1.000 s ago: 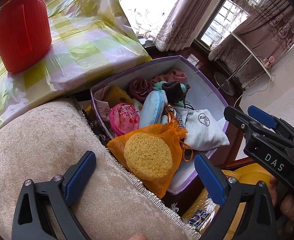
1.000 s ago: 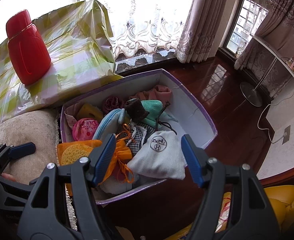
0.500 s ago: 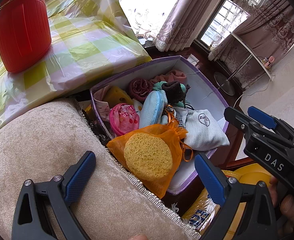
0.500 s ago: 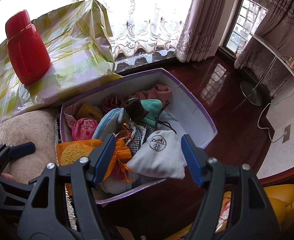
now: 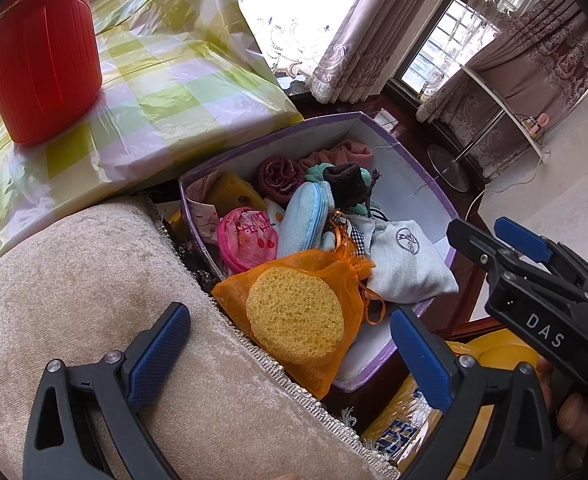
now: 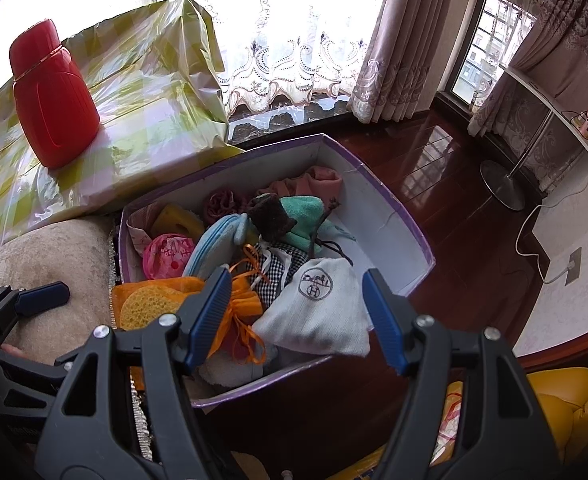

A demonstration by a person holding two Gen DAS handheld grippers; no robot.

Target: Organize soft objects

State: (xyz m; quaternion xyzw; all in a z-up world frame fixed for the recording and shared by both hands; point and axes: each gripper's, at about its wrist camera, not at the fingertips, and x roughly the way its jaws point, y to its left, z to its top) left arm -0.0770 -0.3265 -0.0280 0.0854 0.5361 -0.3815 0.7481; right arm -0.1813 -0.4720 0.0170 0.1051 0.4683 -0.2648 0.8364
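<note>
A purple-rimmed white box [image 5: 409, 176] [image 6: 389, 216] holds several soft things: an orange mesh bag with a round yellow sponge [image 5: 294, 316] [image 6: 150, 302], a white drawstring pouch [image 5: 405, 268] [image 6: 317, 308], a light blue zip pouch [image 5: 303, 220] [image 6: 214, 244], a pink pouch [image 5: 246, 236] [image 6: 166, 254], a yellow sponge [image 5: 236, 194] and rolled cloths. My left gripper [image 5: 290, 354] hovers open over the sofa arm and the orange bag, holding nothing. My right gripper [image 6: 297, 316] hangs open above the white pouch, empty, and shows at the right of the left wrist view [image 5: 497, 240].
A beige cushioned sofa arm [image 5: 74, 300] lies left of the box. Behind it a checkered green-and-pink wrapped bundle [image 5: 166, 80] carries a red flask [image 5: 42, 64] [image 6: 54, 100]. Dark wooden floor [image 6: 445, 168], a stand's round base [image 6: 501, 180] and a yellow seat [image 6: 569, 404] lie around.
</note>
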